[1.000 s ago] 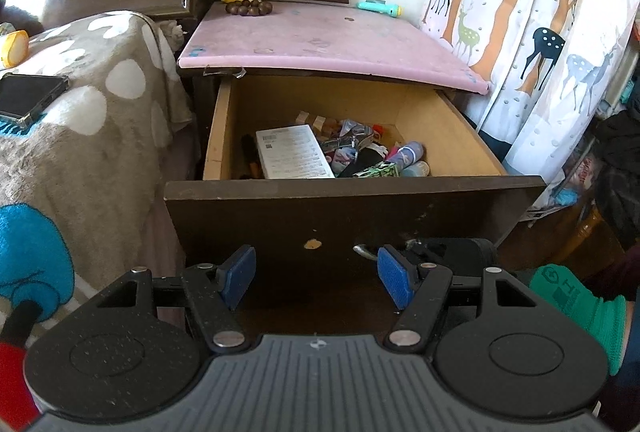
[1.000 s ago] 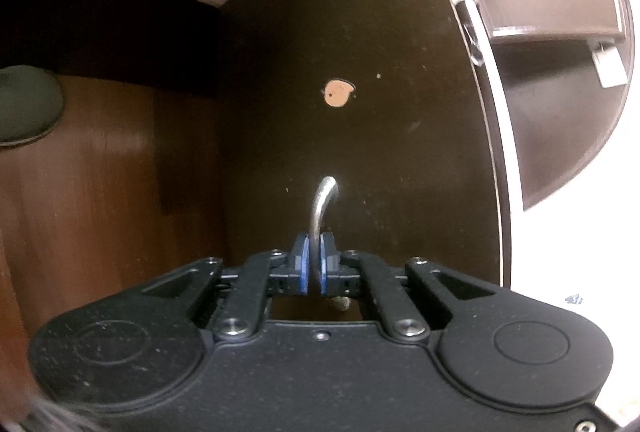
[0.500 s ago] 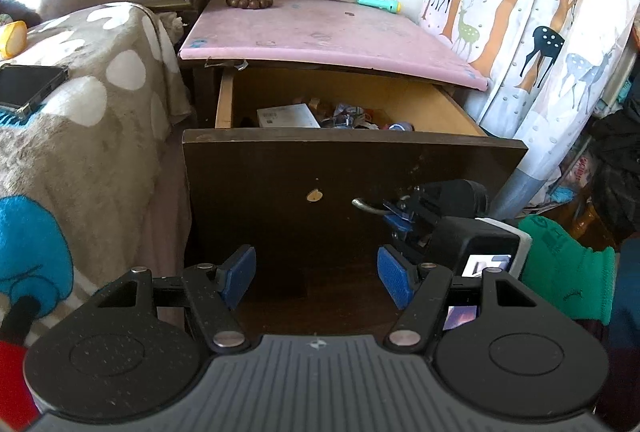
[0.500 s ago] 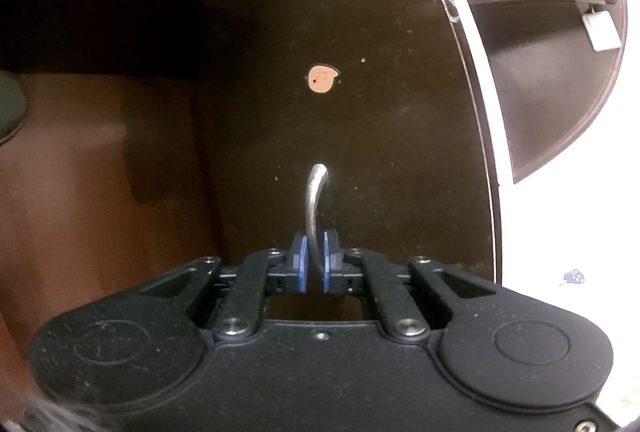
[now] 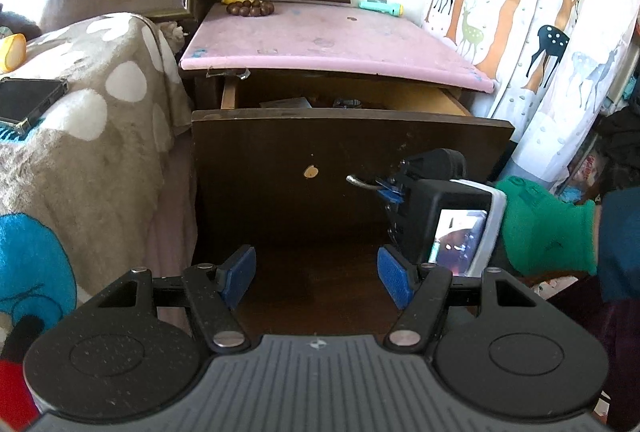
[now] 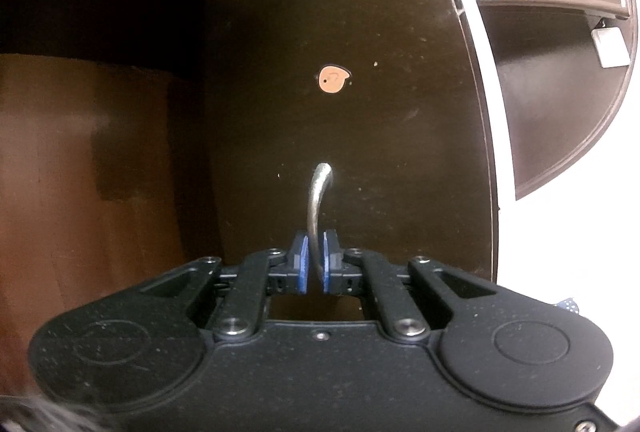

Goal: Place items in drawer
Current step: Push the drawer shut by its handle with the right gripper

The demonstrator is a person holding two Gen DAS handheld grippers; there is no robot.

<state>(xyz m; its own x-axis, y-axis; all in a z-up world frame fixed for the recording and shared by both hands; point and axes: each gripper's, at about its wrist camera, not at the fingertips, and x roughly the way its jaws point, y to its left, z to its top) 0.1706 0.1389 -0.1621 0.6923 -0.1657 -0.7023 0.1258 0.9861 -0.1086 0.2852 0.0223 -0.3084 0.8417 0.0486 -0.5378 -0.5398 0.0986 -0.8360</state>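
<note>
Now my right gripper (image 6: 314, 258) grasps the metal handle (image 6: 318, 200) on the drawer front (image 5: 352, 152); the drawer sits partly open under the pink nightstand top (image 5: 320, 40). My left gripper (image 5: 318, 278) hangs released, facing that front.

The left gripper (image 5: 316, 274) hangs level with its blue pads wide apart and nothing between them. The right gripper (image 6: 314, 261), carried in a green-gloved hand (image 5: 548, 228), points sideways across the left view, its pads drawn close together, apparently pinching, though a thin gap seems to show.
</note>
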